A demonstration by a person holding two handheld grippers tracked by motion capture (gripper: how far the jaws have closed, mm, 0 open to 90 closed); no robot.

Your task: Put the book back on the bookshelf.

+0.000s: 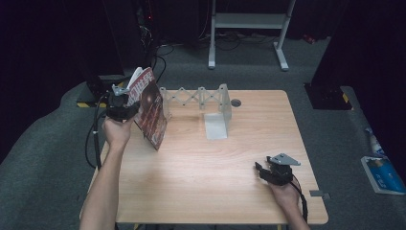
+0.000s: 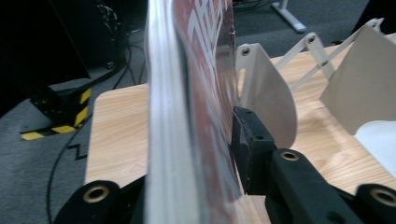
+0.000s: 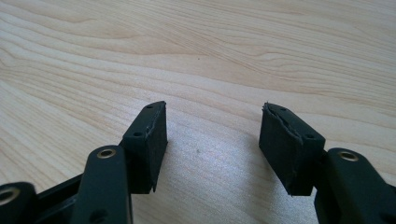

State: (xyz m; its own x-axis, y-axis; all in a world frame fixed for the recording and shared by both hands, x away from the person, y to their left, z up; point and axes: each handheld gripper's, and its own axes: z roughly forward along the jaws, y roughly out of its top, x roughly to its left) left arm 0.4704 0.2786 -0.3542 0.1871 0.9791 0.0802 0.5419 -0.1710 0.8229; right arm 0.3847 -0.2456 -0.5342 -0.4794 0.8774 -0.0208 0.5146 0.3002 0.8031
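A magazine (image 1: 151, 109) with a dark red cover is held upright near the far left corner of the bench (image 1: 206, 191), its lower edge seen close to the bench top and its spine leaning toward the left edge; it is gripped by the left claw (image 1: 125, 101), which is carried by a hand (image 1: 116, 130) coming up along the left edge; in the left gripper view the magazine (image 2: 187, 112) is seen edge-on between the two black jaws, with the right-hand pad (image 2: 243, 140) against its cover; whether the pad on the other side presses on the pages cannot be told, since it is hidden behind them; just beside the magazine, along the far edge, a white folding rack (image 1: 201, 98) is stretched out, and its curved end plate (image 2: 266, 100) is seen right behind the cover; a white sheet (image 1: 215, 126) lies flat on the bench at the foot of the rack's other end; the right claw (image 1: 261, 171) is held low over the bench near the near right corner, well apart from the magazine; its jaws are spread with bare wood (image 3: 210, 154) between the pads (image 3: 152, 142), and nothing is gripped by it.
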